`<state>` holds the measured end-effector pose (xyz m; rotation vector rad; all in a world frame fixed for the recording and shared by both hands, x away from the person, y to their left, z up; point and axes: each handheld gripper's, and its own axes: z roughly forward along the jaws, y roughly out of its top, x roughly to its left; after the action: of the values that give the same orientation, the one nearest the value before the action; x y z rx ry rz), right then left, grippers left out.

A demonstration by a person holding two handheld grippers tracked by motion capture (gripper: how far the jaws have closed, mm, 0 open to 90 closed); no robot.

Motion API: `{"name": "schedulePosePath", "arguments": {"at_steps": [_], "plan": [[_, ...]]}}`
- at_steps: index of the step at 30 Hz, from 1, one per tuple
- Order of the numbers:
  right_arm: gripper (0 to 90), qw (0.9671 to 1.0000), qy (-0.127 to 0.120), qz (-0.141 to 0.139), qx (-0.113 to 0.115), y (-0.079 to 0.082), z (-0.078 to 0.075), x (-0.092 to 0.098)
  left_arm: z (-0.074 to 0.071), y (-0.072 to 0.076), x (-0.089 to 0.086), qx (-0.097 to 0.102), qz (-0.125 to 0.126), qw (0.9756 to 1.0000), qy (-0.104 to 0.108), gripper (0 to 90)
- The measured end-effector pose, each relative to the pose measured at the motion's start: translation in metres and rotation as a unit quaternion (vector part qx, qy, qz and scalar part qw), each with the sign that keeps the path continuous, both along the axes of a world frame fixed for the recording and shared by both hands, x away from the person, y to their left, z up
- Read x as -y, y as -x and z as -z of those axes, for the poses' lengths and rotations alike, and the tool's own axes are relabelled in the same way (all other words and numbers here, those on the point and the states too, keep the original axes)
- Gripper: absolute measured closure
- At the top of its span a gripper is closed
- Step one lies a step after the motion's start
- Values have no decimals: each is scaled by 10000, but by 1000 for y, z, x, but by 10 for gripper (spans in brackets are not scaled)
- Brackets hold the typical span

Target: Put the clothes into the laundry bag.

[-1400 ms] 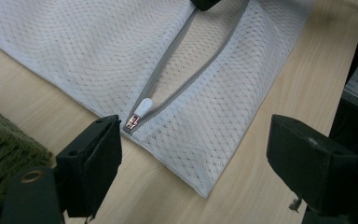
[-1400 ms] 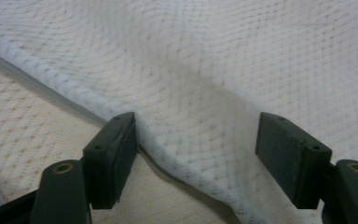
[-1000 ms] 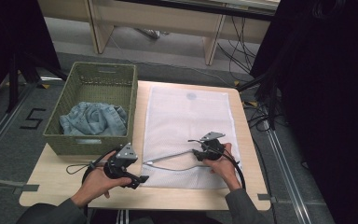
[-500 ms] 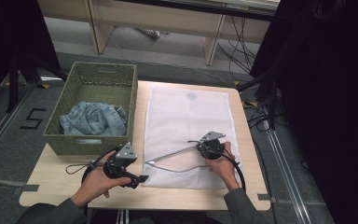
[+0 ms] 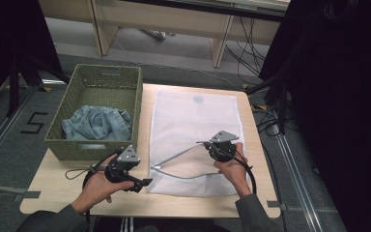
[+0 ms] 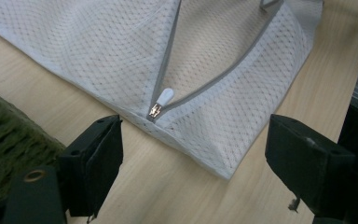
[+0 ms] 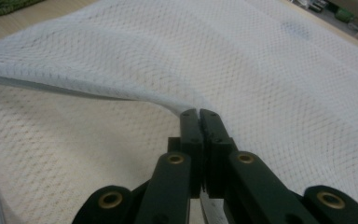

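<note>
A white mesh laundry bag (image 5: 193, 121) lies flat on the wooden table (image 5: 53, 193), its grey zipper open along the near end. My right gripper (image 5: 204, 144) is shut on the upper zipper edge (image 7: 74, 91) and holds it up off the lower layer; its jaws (image 7: 199, 114) pinch the mesh tight. At the bag's near-left corner my left gripper (image 5: 142, 183) rests open. In the left gripper view the white zipper pull (image 6: 164, 99) lies just beyond the wide gap (image 6: 196, 154) between the jaws, untouched.
A green woven basket (image 5: 96, 82) stands on the table's left side with a blue denim garment (image 5: 96, 123) inside. The bag covers the table's middle and right. Bare wood runs along the near edge. Cables lie on the floor beyond.
My right gripper has risen a little and drawn the bag's upper zipper edge up with it, widening the mouth. The left gripper has stayed where it was.
</note>
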<state>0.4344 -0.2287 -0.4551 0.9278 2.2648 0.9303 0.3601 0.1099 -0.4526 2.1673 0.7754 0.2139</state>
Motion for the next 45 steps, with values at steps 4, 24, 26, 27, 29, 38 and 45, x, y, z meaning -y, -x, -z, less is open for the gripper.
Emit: {"name": "schedulePosePath", "arguments": {"at_steps": [4, 24, 26, 27, 29, 38, 45], "plan": [[900, 10000, -84, 31, -16, 2, -6, 0, -5, -3, -6, 99, -86, 9999, 63, 188], [899, 9997, -190, -105, 141, 20, -26, -3, -76, -85, -97, 392, -1559, 9864, -354, 160], [899, 9996, -175, -172, 126, 21, -27, -3, -78, -101, -111, 297, -1746, 9833, -410, 160], [899, 9996, -181, -188, 106, 21, -27, -3, -78, -101, -111, 297, -1746, 9833, -410, 152], [899, 9996, -183, -180, 121, 21, -27, -3, -75, -121, -128, 119, -1838, 9818, -473, 158], [898, 9996, -159, -195, 86, 21, -22, -5, -54, -152, -127, -202, -1792, 9825, -472, 161], [898, 9997, -150, -211, 40, 20, -20, -6, -39, -177, -113, -399, -1390, 9850, -941, 146]]}}
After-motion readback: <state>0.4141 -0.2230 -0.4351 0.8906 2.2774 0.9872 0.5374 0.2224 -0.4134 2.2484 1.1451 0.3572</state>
